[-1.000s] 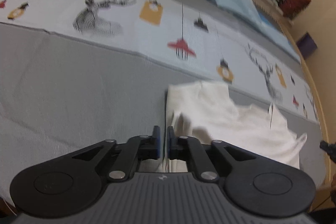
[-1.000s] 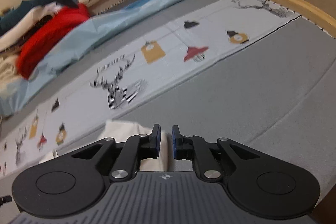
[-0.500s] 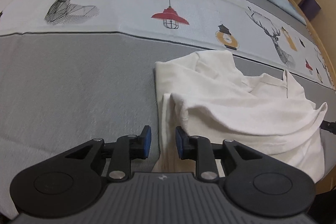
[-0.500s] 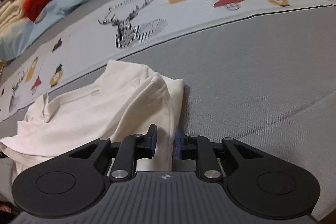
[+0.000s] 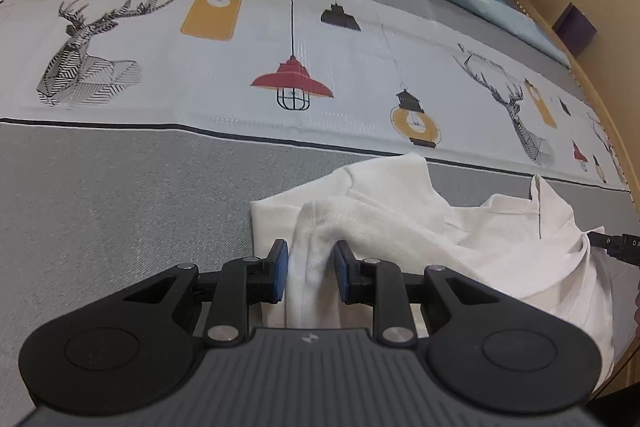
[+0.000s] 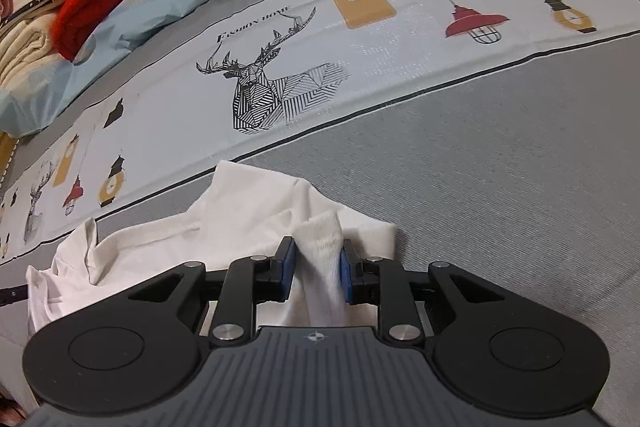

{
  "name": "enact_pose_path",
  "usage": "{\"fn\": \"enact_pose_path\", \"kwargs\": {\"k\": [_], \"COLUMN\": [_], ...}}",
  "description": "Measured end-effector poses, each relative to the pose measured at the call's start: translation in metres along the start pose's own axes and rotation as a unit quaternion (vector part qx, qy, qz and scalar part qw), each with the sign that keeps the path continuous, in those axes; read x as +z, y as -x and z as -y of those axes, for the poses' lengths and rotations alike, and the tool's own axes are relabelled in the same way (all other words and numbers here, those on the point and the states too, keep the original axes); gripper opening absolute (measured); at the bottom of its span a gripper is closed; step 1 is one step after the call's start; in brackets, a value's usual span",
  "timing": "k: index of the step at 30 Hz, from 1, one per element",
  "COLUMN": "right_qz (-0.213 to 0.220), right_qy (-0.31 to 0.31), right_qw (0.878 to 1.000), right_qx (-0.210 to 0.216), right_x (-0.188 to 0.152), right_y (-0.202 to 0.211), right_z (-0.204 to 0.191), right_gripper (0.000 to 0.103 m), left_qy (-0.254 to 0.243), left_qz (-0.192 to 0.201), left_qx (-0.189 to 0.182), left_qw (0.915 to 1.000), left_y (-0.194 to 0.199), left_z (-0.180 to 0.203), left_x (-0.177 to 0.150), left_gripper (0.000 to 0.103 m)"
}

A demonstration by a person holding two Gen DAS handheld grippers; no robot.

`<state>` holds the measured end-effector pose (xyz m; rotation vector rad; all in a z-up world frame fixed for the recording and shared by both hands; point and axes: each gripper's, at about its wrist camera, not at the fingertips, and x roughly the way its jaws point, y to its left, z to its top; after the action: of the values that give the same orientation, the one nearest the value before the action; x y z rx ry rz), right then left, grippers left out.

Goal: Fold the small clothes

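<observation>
On grey bedspread (image 5: pixel 100 207), both claws partly spread, opening right claw (image 6: pixel 317 269), left claw (image 5: pixel 308 273), each astride white garment (image 5: pixel 400 211) fold.

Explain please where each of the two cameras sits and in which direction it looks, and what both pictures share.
Left wrist: sits on the left gripper, facing down along its fingers at the white garment on the bed; a fold lies between its jaws.
Right wrist: sits on the right gripper, facing down at the same garment; its jaws are opening around a fold.
Shared: the garment, the deer print, the red lamp print.
</observation>
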<state>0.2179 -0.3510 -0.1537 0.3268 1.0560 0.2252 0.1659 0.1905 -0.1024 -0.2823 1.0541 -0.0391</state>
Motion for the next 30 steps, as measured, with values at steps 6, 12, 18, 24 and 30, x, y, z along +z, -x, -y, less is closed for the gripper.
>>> {"fn": "enact_pose_path", "kwargs": {"k": [6,12,18,24,30], "right_qz": [0.011,0.153,0.167,0.161,0.086], "right_qy": [0.007,-0.065,-0.050,-0.050,-0.071], "right_qw": [1.000,0.986,0.985,0.984,0.993], "right_qx": [-0.003,0.017,-0.004,-0.057,-0.027], "right_x": [0.003,0.020,0.031,0.042,0.031], "right_y": [0.000,0.039,0.021,0.006,0.007], "right_z": [-0.002,0.004,-0.013,-0.025,-0.005], "right_gripper": [0.008,0.006,0.006,0.027,0.033], "left_qy": [-0.028,-0.017,-0.017,0.028,0.071], "left_qz": [-0.004,0.110,0.120,0.116,0.069], "left_qx": [0.002,0.029,0.051,0.058,0.006], "left_qw": [0.9996,0.9933,0.9913,0.9912,0.9951], "left_y": [-0.006,0.032,0.024,0.019,0.027], "left_z": [0.003,-0.003,-0.001,-0.014,-0.037], "left_x": [0.001,0.012,0.019,0.029,0.023], "left_gripper": [0.007,0.004,0.004,0.012,0.013]}}
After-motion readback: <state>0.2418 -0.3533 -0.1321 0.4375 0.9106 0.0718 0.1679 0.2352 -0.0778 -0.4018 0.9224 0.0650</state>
